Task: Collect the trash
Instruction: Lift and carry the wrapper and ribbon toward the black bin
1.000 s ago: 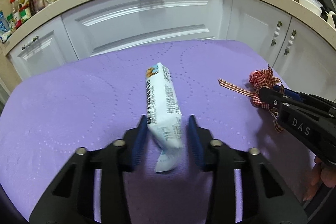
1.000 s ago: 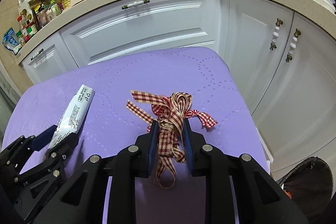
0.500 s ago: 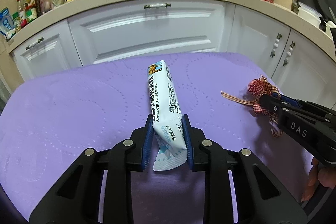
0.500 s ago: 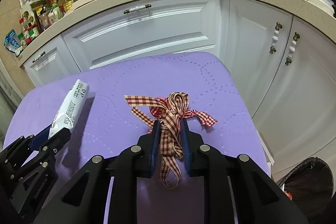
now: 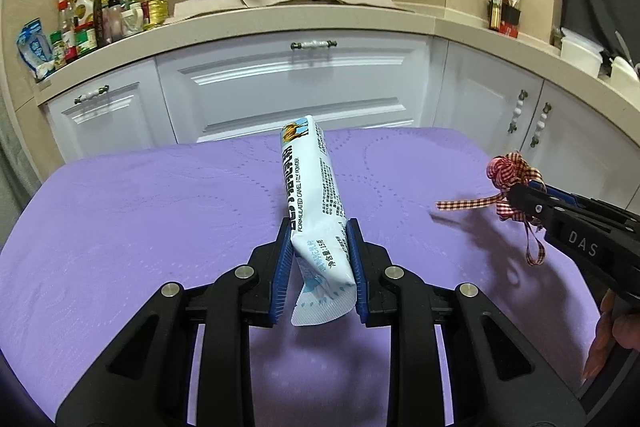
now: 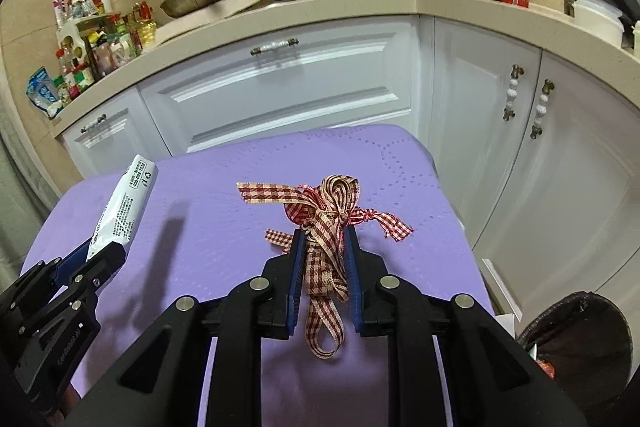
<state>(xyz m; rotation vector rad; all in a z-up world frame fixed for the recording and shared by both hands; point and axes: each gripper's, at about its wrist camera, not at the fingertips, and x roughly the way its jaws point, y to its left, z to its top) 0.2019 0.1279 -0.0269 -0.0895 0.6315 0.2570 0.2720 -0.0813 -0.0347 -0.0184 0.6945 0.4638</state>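
My left gripper [image 5: 319, 227] is shut on a white and light-blue milk powder sachet [image 5: 310, 187] and holds it raised above the purple table cover [image 5: 140, 211]. The sachet also shows in the right wrist view [image 6: 124, 211], with the left gripper [image 6: 98, 253] at the lower left. My right gripper [image 6: 322, 233] is shut on a red and beige gingham ribbon bundle [image 6: 326, 215], lifted off the cover. In the left wrist view the ribbon [image 5: 510, 183] hangs from the right gripper [image 5: 520, 193] at the right edge.
A dark trash bin [image 6: 576, 343] with a black liner stands on the floor at the lower right of the table. White kitchen cabinets [image 5: 304, 87] run behind the table, with a wok, a pot and bottles on the counter above.
The left gripper closed on the sachet and lifted it off the cover. The right gripper rose with the ribbon, which now hangs free above the cover.
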